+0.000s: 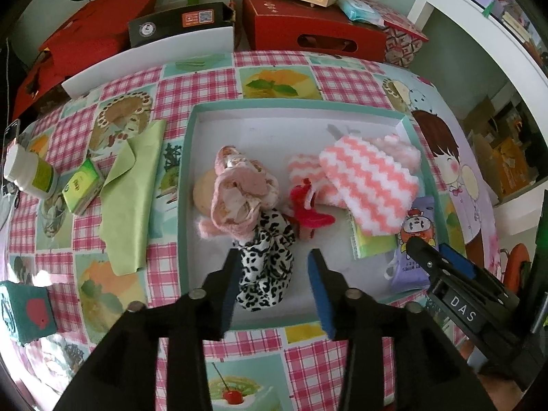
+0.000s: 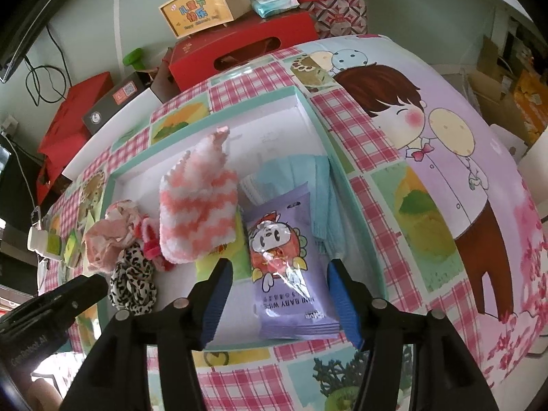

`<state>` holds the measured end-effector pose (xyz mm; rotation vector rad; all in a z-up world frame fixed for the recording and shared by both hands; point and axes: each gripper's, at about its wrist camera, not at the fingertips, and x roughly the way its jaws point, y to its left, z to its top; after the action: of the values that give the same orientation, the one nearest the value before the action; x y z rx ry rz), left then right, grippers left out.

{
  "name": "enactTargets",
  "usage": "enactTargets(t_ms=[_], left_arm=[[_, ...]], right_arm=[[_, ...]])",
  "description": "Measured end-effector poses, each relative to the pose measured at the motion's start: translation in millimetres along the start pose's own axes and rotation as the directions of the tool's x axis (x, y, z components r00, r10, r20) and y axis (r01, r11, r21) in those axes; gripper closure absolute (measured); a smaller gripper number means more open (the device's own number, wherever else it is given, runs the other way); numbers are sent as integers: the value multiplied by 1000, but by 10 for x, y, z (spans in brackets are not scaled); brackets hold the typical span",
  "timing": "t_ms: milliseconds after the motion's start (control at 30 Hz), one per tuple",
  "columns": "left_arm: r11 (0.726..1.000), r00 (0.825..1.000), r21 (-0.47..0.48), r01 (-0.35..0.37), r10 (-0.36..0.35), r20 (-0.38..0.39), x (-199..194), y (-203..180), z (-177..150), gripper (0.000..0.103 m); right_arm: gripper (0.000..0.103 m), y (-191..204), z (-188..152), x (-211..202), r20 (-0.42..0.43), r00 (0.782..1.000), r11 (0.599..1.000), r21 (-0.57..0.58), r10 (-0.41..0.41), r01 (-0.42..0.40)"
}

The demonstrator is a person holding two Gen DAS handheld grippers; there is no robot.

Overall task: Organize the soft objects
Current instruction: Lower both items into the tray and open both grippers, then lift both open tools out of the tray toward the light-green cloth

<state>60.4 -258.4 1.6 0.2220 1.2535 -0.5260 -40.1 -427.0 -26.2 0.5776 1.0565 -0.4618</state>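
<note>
A white tray with a teal rim (image 1: 274, 130) holds the soft things. A leopard-print scrunchie (image 1: 265, 274) lies at its near edge between the fingers of my left gripper (image 1: 274, 267), which is open; the scrunchie rests against the left finger only. Behind it are a pink scrunchie (image 1: 239, 198), a red scrunchie (image 1: 308, 212) and a pink-and-white zigzag cloth (image 1: 370, 178). My right gripper (image 2: 279, 267) hangs open around a purple baby-wipes pack (image 2: 291, 274) lying in the tray (image 2: 274, 126), pads not pressing it.
A light blue cloth (image 2: 308, 185) lies under the wipes pack. Left of the tray on the checked tablecloth are a green cloth (image 1: 130, 198), a green packet (image 1: 82, 188), a white bottle (image 1: 30, 171) and a teal fabric cube (image 1: 27, 311). Red boxes (image 1: 308, 30) stand behind the table.
</note>
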Motion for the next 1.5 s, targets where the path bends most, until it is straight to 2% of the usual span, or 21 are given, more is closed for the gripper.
enactTargets(t_ms=[100, 133, 233, 300, 400, 467, 500, 567, 633, 800, 833, 867, 900, 1500], left_arm=[[1000, 1000, -5, -3, 3, 4, -28, 23, -13, 48], [1000, 1000, -5, -4, 4, 4, -36, 29, -18, 41], [1000, 1000, -7, -6, 6, 9, -63, 47, -43, 29], [1000, 1000, -10, -14, 14, 13, -83, 68, -63, 26], [1000, 1000, -20, -16, 16, 12, -102, 109, -86, 25], [999, 1000, -30, -19, 20, 10, -118, 145, -108, 20], [999, 1000, -34, -20, 20, 10, -125, 156, -119, 14], [999, 1000, -37, -20, 21, 14, -149, 180, -140, 14], [999, 1000, -39, -20, 20, 15, -171, 198, -155, 14], [999, 999, -43, -17, 19, 26, -243, 231, -169, 13], [999, 999, -40, -25, 26, 28, -255, 234, -173, 11], [999, 999, -37, -33, 34, 29, -262, 234, -175, 9], [999, 999, -35, -39, 40, 30, -273, 238, -181, 1], [998, 996, -43, -44, 48, 80, -534, 384, -262, 0]], right_arm=[[38, 31, -19, -40, -2, 1000, 1000, -11, -1, 1], [37, 49, -29, -53, -3, 1000, 1000, -17, -2, 2], [31, 97, -59, -84, -6, 1000, 999, -35, -5, 4], [28, 130, -82, -99, -9, 1000, 999, -49, -11, 10], [24, 168, -107, -117, -13, 1000, 998, -66, -21, 20], [24, 189, -122, -136, -12, 1000, 997, -76, -28, 27], [24, 195, -123, -137, -12, 999, 996, -81, -33, 32], [21, 217, -138, -157, -11, 999, 995, -93, -40, 38], [14, 244, -152, -183, -8, 999, 994, -104, -46, 45], [13, 295, -166, -248, 3, 998, 990, -125, -59, 59], [12, 306, -168, -265, 6, 998, 989, -129, -67, 67], [3, 309, -168, -274, 7, 998, 989, -130, -70, 70], [0, 310, -170, -285, 6, 997, 989, -128, -72, 72], [0, 449, -215, -510, 19, 993, 979, -166, -115, 117]])
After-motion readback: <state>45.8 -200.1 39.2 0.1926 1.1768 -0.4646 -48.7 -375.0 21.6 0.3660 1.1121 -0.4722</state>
